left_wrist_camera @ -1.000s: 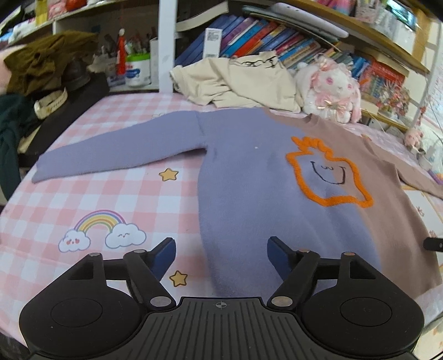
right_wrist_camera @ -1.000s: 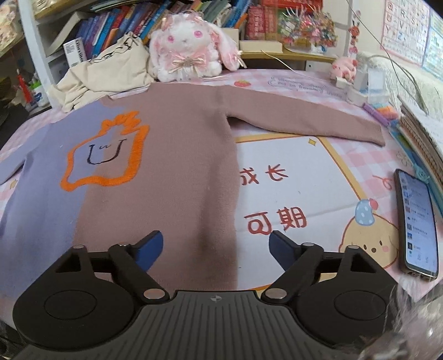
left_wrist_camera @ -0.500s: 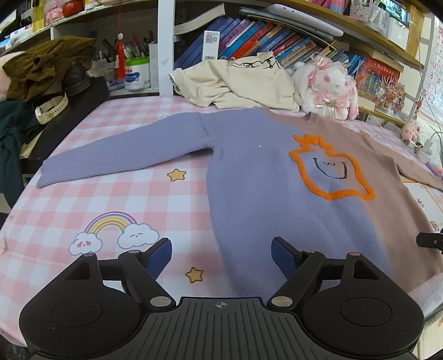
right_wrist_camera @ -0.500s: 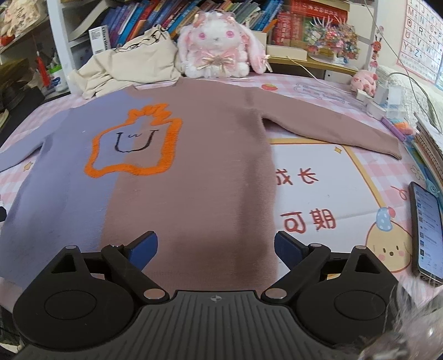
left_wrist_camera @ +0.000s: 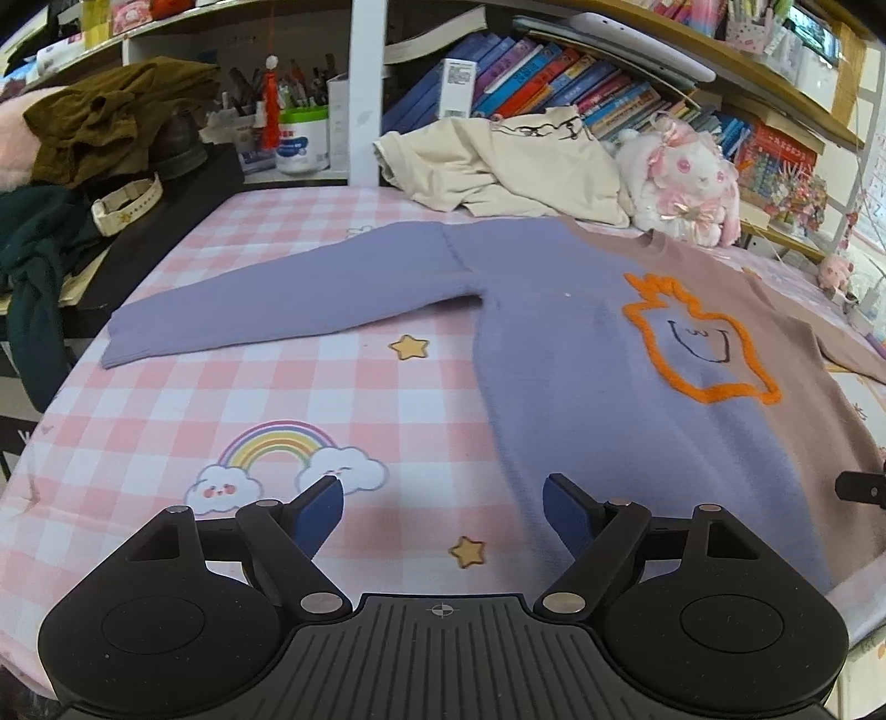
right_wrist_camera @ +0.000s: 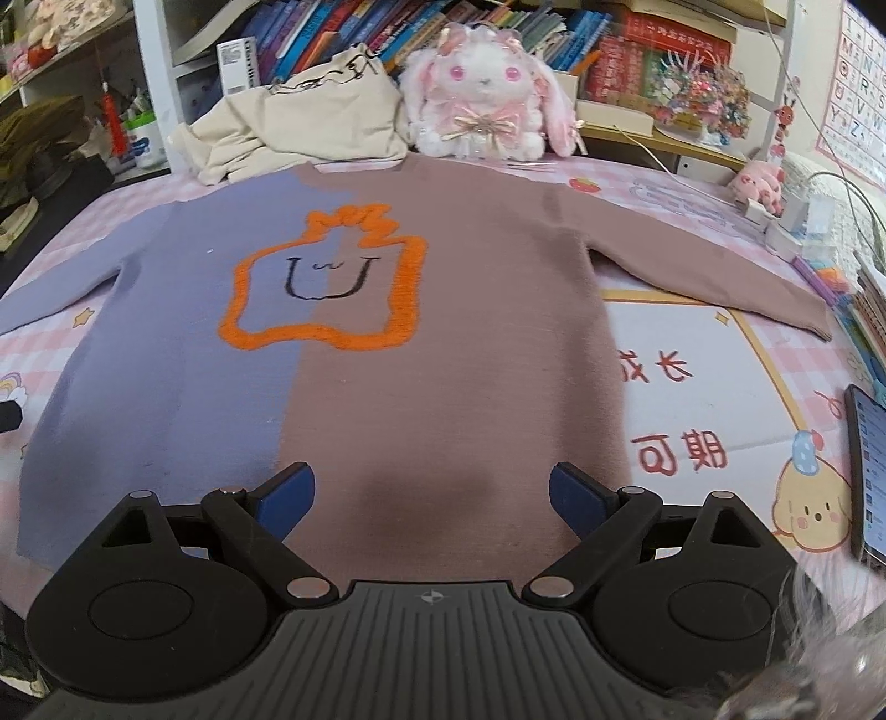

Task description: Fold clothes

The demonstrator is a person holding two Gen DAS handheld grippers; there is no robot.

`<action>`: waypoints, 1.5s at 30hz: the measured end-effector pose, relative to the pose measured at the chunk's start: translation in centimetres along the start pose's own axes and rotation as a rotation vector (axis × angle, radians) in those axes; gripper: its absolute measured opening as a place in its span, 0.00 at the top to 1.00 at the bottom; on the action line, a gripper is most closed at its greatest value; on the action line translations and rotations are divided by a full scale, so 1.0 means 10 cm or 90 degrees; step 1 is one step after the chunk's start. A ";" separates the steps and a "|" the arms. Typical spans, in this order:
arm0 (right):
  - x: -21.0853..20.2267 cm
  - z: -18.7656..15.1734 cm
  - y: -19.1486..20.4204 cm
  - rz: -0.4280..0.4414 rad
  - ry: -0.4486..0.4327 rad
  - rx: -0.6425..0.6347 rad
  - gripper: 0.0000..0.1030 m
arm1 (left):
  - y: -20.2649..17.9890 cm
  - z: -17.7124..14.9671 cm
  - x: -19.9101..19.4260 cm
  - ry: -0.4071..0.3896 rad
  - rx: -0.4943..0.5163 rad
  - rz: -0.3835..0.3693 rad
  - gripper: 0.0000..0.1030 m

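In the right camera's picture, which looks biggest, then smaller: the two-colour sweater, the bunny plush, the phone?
1. Sweater, by far.
2. Bunny plush.
3. Phone, though the picture's edge cuts it off, so that is unsure.

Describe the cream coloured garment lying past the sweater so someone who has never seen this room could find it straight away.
Start at the two-tone sweater spread flat on the pink checked cloth. Just beyond its neckline, in front of the bookshelf, the cream garment lies in a crumpled heap beside a pink and white plush rabbit. It alone is cream and rumpled, with thin black line drawing near the top.
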State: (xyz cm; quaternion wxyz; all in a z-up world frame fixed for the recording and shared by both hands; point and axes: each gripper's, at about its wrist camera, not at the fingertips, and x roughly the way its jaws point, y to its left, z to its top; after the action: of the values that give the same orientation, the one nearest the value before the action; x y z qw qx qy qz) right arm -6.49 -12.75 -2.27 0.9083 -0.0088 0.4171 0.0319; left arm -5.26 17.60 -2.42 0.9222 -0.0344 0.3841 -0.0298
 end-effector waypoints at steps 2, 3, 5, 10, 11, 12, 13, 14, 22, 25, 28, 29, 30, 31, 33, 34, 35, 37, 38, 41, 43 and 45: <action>0.00 0.00 0.05 0.004 0.001 -0.008 0.10 | 0.07 0.00 0.01 -0.001 -0.009 0.007 0.20; 0.00 0.00 0.08 0.005 0.001 -0.012 0.09 | 0.10 0.00 0.01 -0.002 -0.014 0.010 0.20; 0.00 0.00 0.12 0.010 0.002 -0.020 0.08 | 0.20 0.01 0.02 -0.004 -0.029 0.021 0.20; -0.01 0.00 0.22 0.020 0.004 -0.038 0.08 | 0.49 0.02 0.04 -0.010 -0.071 0.051 0.20; -0.02 0.00 0.24 0.022 0.004 -0.042 0.08 | 0.54 0.03 0.04 -0.012 -0.077 0.057 0.20; -0.02 0.00 0.26 0.024 0.005 -0.046 0.08 | 0.60 0.04 0.05 -0.014 -0.084 0.064 0.20; -0.02 0.00 0.28 0.025 0.005 -0.049 0.07 | 0.65 0.05 0.05 -0.016 -0.090 0.071 0.20; -0.03 0.00 0.29 0.024 0.005 -0.051 0.07 | 0.70 0.05 0.06 -0.018 -0.095 0.077 0.20; -0.08 -0.05 0.33 0.012 0.009 -0.059 0.07 | 1.07 0.19 0.18 -0.037 -0.125 0.110 0.20; -0.08 -0.07 0.29 0.001 0.019 -0.052 0.07 | 1.26 0.25 0.26 -0.047 -0.160 0.121 0.20; -0.10 -0.08 0.27 -0.009 0.024 -0.051 0.07 | 1.44 0.30 0.35 -0.055 -0.201 0.129 0.20; -0.11 -0.08 0.26 -0.012 0.024 -0.052 0.07 | 1.48 0.30 0.37 -0.057 -0.213 0.128 0.20; -0.12 -0.08 0.26 -0.015 0.023 -0.052 0.07 | 1.53 0.31 0.40 -0.060 -0.226 0.129 0.21; -0.13 -0.09 0.25 -0.017 0.023 -0.053 0.07 | 1.58 0.31 0.42 -0.064 -0.239 0.130 0.21; -0.14 -0.09 0.22 -0.023 0.023 -0.050 0.07 | 1.66 0.33 0.48 -0.071 -0.261 0.128 0.22; -0.15 -0.09 0.21 -0.027 0.023 -0.048 0.07 | 1.71 0.35 0.52 -0.072 -0.273 0.128 0.22; -0.15 -0.09 0.19 -0.030 0.023 -0.045 0.07 | 1.75 0.37 0.54 -0.079 -0.284 0.128 0.23; -0.16 -0.09 0.16 -0.036 0.023 -0.038 0.07 | 1.82 0.42 0.59 -0.090 -0.302 0.129 0.24; -0.17 -0.09 0.14 -0.039 0.023 -0.035 0.07 | 1.86 0.44 0.61 -0.094 -0.311 0.130 0.25; -0.16 -0.10 0.09 -0.045 0.023 -0.025 0.07 | 1.96 0.50 0.67 -0.103 -0.331 0.133 0.35; -0.16 -0.10 0.07 -0.048 0.024 -0.019 0.07 | 2.02 0.54 0.71 -0.105 -0.345 0.131 0.52; -0.15 -0.09 0.05 -0.050 0.025 -0.013 0.07 | 2.07 0.55 0.73 -0.105 -0.375 0.110 0.65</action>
State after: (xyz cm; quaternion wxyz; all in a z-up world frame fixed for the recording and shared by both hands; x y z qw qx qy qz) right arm -8.18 -12.38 -1.75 0.9005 -0.0354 0.4334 0.0004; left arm 4.37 37.80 -5.49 0.8998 -0.2696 0.3015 0.1638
